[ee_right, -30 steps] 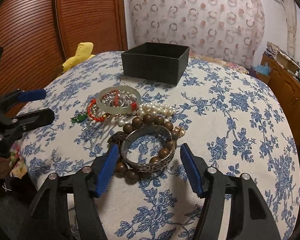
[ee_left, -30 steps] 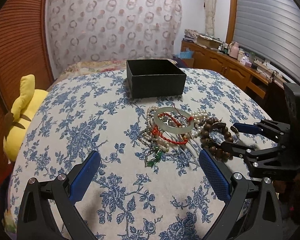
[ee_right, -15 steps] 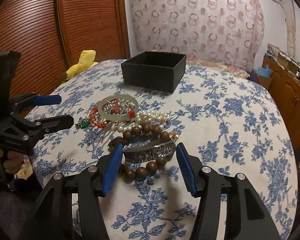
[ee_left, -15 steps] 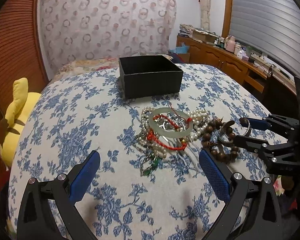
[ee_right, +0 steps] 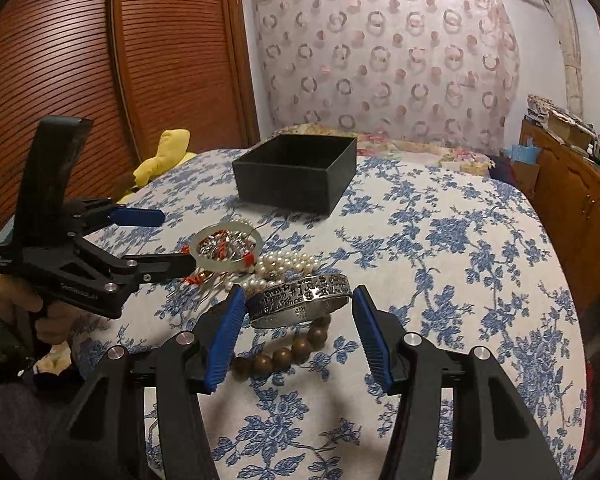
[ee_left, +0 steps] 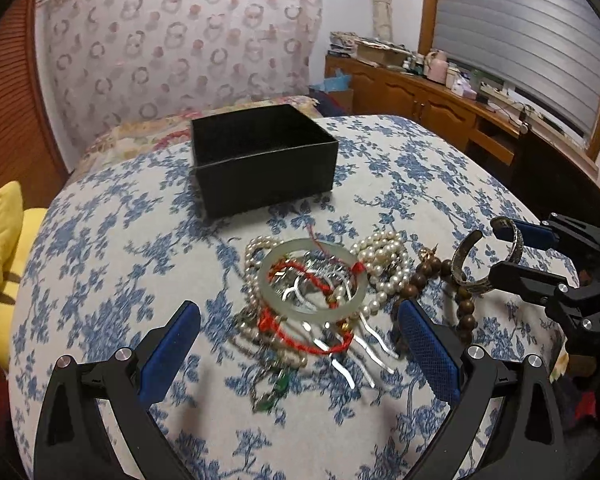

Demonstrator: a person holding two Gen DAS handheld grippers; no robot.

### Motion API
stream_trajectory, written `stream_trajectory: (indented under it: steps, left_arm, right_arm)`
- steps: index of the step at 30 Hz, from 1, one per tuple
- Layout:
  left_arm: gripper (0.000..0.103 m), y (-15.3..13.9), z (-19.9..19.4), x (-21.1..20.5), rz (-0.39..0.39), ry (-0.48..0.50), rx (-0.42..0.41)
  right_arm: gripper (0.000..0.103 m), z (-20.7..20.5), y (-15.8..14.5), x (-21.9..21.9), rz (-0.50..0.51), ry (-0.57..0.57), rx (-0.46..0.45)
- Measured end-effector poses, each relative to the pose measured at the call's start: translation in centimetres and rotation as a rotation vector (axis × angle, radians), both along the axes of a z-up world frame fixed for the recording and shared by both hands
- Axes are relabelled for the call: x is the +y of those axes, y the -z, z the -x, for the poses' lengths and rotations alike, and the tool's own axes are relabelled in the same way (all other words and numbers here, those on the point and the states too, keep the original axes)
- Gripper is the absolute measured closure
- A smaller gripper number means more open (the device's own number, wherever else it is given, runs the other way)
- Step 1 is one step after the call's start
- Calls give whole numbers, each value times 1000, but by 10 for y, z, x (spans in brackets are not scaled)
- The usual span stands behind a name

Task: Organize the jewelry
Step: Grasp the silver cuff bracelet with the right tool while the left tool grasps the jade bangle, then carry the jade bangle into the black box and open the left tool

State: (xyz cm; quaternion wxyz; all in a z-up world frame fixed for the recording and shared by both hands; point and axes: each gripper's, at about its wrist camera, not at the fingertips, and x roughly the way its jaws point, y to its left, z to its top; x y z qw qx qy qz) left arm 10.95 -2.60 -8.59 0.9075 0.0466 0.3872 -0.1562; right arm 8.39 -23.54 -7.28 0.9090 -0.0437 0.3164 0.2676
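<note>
Bed (ee_right: 460, 280) under blue-flowered cloth carried the black box (ee_right: 296, 176) and the jewelry heap (ee_left: 312, 300). My right gripper (ee_right: 300, 320) had just lifted the silver cuff (ee_right: 298, 300) clear of the wooden beads (ee_right: 288, 354), its jaws pinching it, ready for the box. A second before, the cuff lay flat. My left gripper (ee_left: 300, 352) hung spread wide, closer over the heap.

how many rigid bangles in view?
2: the jade bangle on the jewelry pile, and the silver cuff between the right gripper's fingers. More may be buried in the pile.
</note>
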Motion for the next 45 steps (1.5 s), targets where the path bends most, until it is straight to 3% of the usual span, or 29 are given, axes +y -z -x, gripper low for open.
stream_trajectory:
  steps: [2,8,14,18,30,39,45]
  left_arm:
    - [8,1,-6,-2,10,20,14]
    - [21,7,-19,-17,-34,70,45]
    - [23,17,-34,-24,-93,75,61]
    - [34,21,-38,-28,-134,87,53]
    - [34,-18,-48,1,-21,39,-37]
    - [34,-45,-89,7,-2,-1,-91]
    - [34,-44,-122,9,1,-10,-90]
  right_arm:
    - [45,0,-2,-3,-1,8,-6]
    - [45,-5,-3,-8,8,25,-15]
    - [45,-8,-3,-8,10,29,-18]
    - [45,-10,-4,-7,13,25,-20]
    - [45,-27,-14,9,35,8,-47]
    - [45,-62,-43,25,28,-25,-118]
    - [45,-93,-54,31,18,-37,-125]
